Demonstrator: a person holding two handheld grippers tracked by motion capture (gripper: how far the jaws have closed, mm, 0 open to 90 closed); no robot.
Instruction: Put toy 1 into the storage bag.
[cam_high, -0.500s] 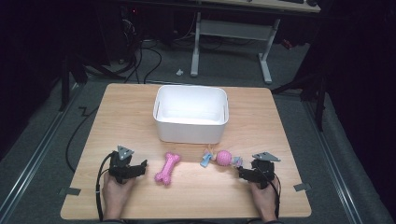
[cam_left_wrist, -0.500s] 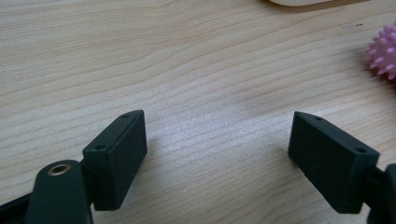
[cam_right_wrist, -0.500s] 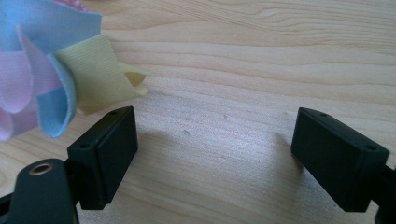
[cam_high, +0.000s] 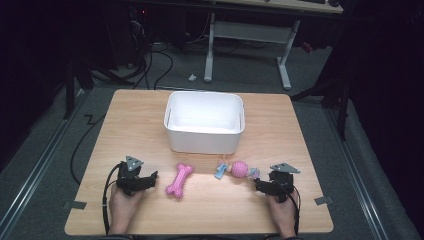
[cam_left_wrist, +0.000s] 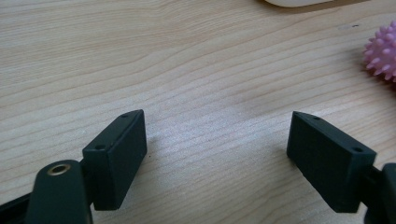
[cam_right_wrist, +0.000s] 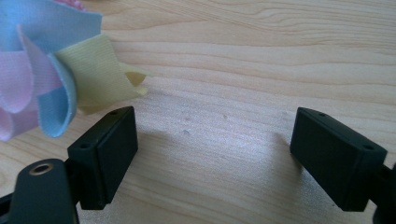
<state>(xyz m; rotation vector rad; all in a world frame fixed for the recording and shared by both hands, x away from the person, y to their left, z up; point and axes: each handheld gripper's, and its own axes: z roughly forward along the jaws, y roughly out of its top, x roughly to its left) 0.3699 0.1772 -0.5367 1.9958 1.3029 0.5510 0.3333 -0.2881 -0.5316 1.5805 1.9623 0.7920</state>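
Left gripper (cam_high: 150, 178): jaws spread wide, nothing pinched, just bare wood seen between them in the left gripper view; held low over the table by the left hand (cam_high: 122, 207).
Right gripper (cam_high: 261, 184): jaws spread wide too, nothing gripped; held by the right hand (cam_high: 282, 212).
Pink bone toy (cam_high: 179, 180): found just past the left gripper's tips, toward the other gripper, lying flat and not touched.
Pink spiky ball toy (cam_high: 239, 169): sits just ahead of the right gripper, cloth tails on both ends; its blue, pink and yellow fabric strips (cam_right_wrist: 51, 74) are right beside one jaw.
White plastic bin (cam_high: 205, 145): farther out, beyond both toys, roughly midway between the grippers.
Wooden table (cam_high: 300, 140): everything rests on it.
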